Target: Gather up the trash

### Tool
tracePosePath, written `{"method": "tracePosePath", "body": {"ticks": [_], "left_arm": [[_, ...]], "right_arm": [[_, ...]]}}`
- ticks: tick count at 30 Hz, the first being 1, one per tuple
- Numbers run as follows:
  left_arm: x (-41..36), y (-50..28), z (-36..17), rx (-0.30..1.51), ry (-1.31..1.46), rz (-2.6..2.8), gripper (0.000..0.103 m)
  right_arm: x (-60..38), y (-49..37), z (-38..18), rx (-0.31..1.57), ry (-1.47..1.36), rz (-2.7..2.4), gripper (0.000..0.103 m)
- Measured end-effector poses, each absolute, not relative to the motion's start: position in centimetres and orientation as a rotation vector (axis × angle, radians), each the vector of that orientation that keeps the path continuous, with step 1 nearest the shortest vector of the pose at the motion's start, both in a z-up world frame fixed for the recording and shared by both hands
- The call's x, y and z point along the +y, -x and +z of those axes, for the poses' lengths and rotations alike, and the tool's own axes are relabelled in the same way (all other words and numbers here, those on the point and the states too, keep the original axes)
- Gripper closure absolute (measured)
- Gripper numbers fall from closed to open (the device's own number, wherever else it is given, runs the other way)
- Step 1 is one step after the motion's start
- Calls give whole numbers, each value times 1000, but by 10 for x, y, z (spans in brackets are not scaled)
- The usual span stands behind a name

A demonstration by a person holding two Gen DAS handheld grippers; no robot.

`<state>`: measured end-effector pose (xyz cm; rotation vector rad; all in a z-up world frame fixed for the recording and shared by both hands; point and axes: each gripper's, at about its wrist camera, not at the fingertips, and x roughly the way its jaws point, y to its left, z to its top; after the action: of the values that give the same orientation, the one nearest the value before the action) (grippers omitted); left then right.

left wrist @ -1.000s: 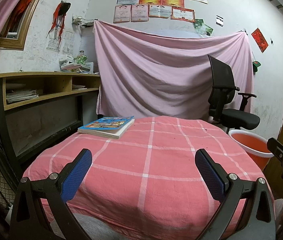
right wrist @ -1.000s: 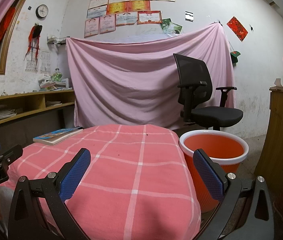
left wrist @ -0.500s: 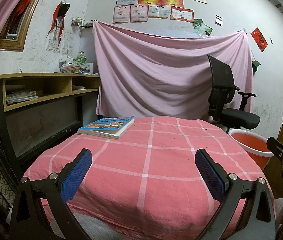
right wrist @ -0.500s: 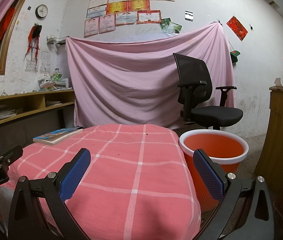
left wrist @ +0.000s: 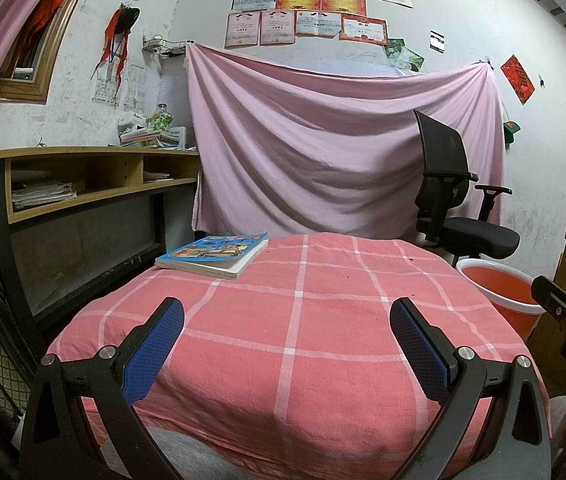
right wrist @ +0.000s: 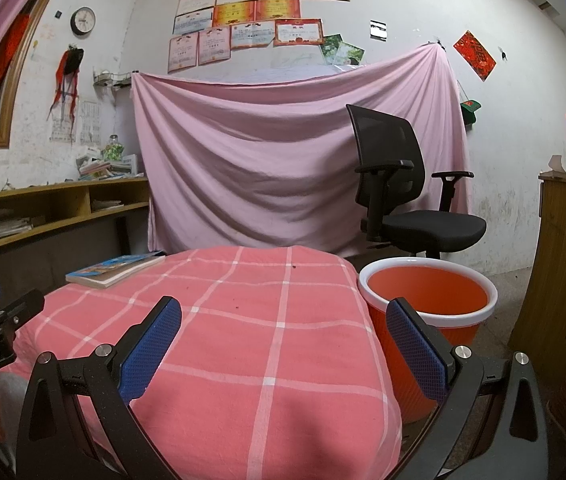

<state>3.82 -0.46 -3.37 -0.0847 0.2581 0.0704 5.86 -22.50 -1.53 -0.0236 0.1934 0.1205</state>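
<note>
An orange bin with a white rim [right wrist: 427, 300] stands on the floor at the right of a table covered with a pink checked cloth [right wrist: 243, 340]; it also shows in the left wrist view [left wrist: 499, 292]. My left gripper [left wrist: 287, 344] is open and empty over the near edge of the cloth [left wrist: 303, 320]. My right gripper [right wrist: 283, 344] is open and empty over the cloth's right near corner, beside the bin. A few tiny dark specks lie on the cloth. I see no larger trash on it.
A blue-covered book [left wrist: 213, 254] lies at the table's far left; it also shows in the right wrist view [right wrist: 115, 270]. A black office chair [right wrist: 403, 200] stands behind the bin. A wooden shelf desk [left wrist: 83, 184] runs along the left wall. A wooden cabinet [right wrist: 563, 260] is at right.
</note>
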Motion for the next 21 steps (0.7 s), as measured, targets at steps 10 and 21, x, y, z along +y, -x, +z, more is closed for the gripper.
{"method": "tracePosePath", "body": {"ticks": [10,21], "left_arm": [[-6,-38,-34,258,84,71,2],[-6,-38,-34,258,83,70,2]], "right_arm": [[-225,-58,-15,195,24,121,0],[-225,-59,-14,195,23,121,0]]}}
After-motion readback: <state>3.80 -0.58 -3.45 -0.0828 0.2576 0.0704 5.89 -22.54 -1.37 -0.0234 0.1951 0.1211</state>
